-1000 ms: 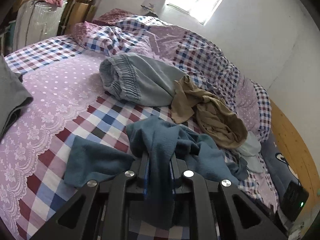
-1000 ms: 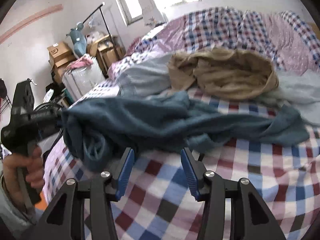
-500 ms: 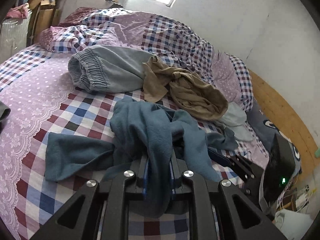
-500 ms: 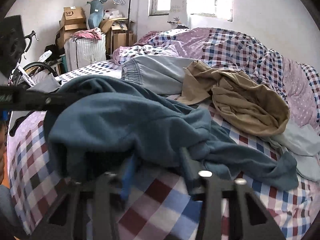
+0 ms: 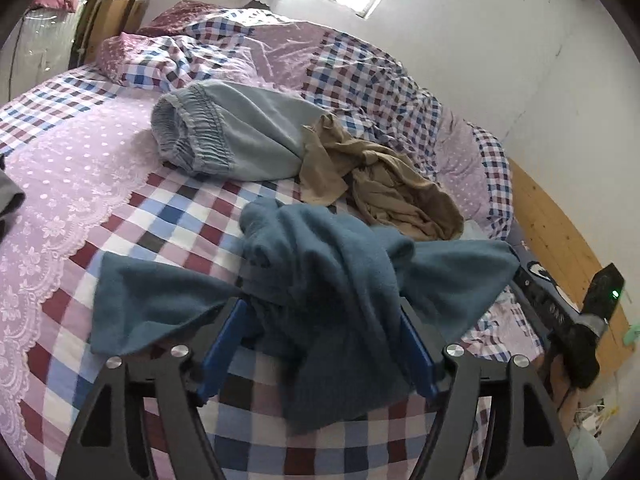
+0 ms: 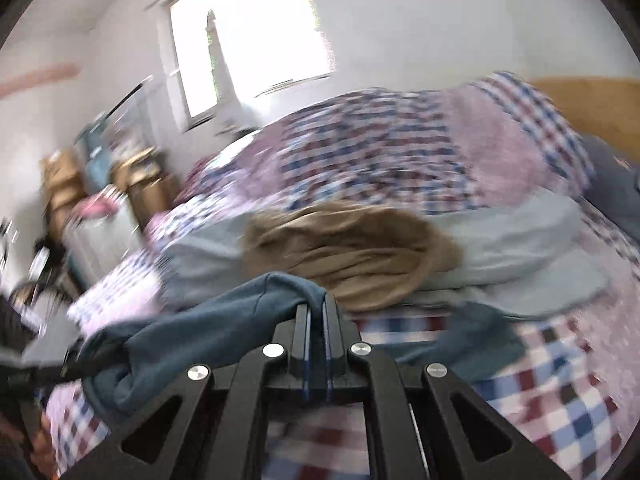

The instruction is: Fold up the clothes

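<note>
While the left gripper (image 5: 320,344) stands with its blue-lined fingers spread wide, a teal fleece garment (image 5: 320,292) lies bunched between and over them on the checked bedspread (image 5: 168,216). The garment's long axis runs crosswise to this gripper: one limb lies flat out to its left, the other stretches taut to its right, where the right gripper (image 6: 316,312) pinches a fold between fingers pressed together. Ahead of both tools, a tan garment (image 5: 384,192) lies crumpled against pale blue sweatpants (image 5: 240,136) with the elastic waistband facing left.
</note>
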Demonstrator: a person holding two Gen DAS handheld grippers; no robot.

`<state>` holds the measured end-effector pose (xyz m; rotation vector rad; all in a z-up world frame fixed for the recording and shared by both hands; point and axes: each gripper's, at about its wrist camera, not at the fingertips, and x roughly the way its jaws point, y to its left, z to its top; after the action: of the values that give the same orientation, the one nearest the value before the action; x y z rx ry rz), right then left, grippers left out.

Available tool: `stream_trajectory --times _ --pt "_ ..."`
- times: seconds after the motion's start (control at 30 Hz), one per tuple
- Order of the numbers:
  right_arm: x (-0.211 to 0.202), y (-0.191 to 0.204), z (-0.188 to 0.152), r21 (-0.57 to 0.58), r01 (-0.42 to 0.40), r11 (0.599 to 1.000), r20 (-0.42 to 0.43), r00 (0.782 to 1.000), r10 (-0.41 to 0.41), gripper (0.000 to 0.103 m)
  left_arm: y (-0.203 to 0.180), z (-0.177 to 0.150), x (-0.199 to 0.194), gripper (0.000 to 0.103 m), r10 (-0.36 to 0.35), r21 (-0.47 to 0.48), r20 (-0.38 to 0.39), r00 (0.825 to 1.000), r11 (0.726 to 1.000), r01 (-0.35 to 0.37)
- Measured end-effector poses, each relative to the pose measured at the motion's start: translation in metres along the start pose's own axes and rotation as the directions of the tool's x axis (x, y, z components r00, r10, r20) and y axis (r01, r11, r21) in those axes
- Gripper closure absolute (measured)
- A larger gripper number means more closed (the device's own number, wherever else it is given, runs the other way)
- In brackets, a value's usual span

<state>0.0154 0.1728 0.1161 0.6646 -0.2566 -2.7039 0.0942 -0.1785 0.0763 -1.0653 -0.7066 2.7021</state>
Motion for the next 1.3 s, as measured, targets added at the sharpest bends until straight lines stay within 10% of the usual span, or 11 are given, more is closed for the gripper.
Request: stream_trajectory --times 0.37,0.53,0.7,0.87,1.1,1.3 --pt "-0.054 -0.117 0.026 0.262 0.284 0.922 0.110 0.941 -0.321 0.100 -0.021 -0.006 0.018 0.026 0.061 0.050 -0.008 0.998 0.997 -0.060" --pt "-0.027 -0.177 -0.004 0.376 0.420 0.826 -0.168 0.907 -0.385 0.097 -0.027 -0.010 0.025 0.026 -0.001 0.024 -0.041 0.999 1.000 0.002" --pt "-0.032 -0.193 -0.021 0.417 0.464 0.781 -0.253 0.885 -0.391 0.085 -0.060 -0.017 0.023 0.026 -0.090 0.111 -0.015 0.996 0.990 0.091" --pt "-0.042 -0.171 -0.021 0.333 0.444 0.832 -0.207 0.895 -0.395 0.059 -0.116 -0.035 0.019 0.026 -0.214 0.293 -0.020 0.977 0.933 0.210" --pt "-0.048 -0.139 -0.022 0.210 0.398 0.893 -0.158 0.915 -0.370 0.057 -0.182 -0.079 0.049 0.032 -0.077 0.531 -0.071 0.995 0.841 0.103" --pt "-0.049 -0.090 -0.027 0.063 0.248 0.967 -0.121 0.963 -0.240 0.057 -0.185 -0.086 0.075 0.090 0.070 0.547 -0.033 0.997 0.836 -0.041"
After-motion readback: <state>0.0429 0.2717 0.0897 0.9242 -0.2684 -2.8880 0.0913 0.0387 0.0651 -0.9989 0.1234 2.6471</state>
